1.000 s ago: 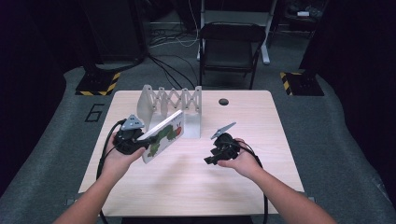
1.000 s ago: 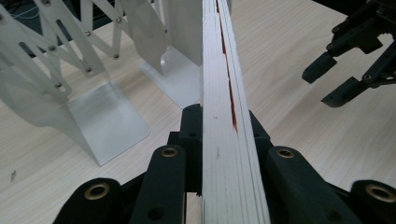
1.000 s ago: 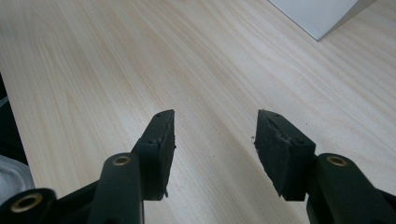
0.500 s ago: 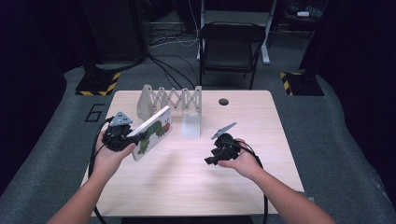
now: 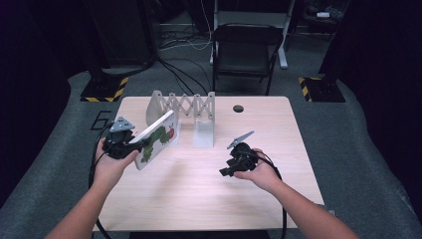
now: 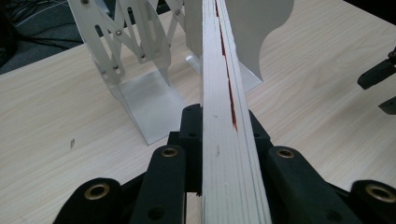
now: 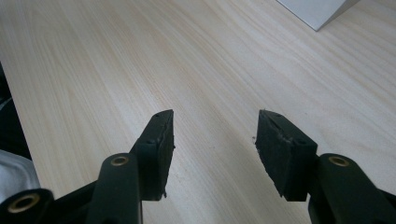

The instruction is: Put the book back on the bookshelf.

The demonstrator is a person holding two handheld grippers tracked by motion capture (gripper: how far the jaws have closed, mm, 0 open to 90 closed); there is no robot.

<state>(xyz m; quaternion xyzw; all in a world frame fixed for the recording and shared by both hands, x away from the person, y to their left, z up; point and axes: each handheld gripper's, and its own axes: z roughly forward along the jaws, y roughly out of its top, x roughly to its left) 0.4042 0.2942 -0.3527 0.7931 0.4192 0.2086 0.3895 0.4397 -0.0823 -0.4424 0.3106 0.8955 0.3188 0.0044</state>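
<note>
- Picture book [image 5: 158, 140], white-covered with a green caterpillar and a red spot on its face, is held clear of the wooden table [image 5: 199, 199] near its left edge, tilted with its far end raised toward the rack.
- Left gripper [image 5: 130, 147] has both black jaws pressed against the book's near end; in the left gripper view the book [image 6: 229, 116] runs edge-on between them, pages stacked and a red sliver showing.
- Right gripper [image 5: 226, 169] rests in the right hand [image 5: 256, 169] over the table's right half, well apart from the book; in the right gripper view its jaws stand wide apart, nothing between them but bare wood [image 7: 210, 70].
- White accordion-style book rack [image 5: 184, 107] stands at the table's far side, just beyond the book.
- Folding chair [image 5: 244, 50] sits behind the table.
- Small dark round hole [image 5: 238, 108] marks the tabletop near the far edge.
</note>
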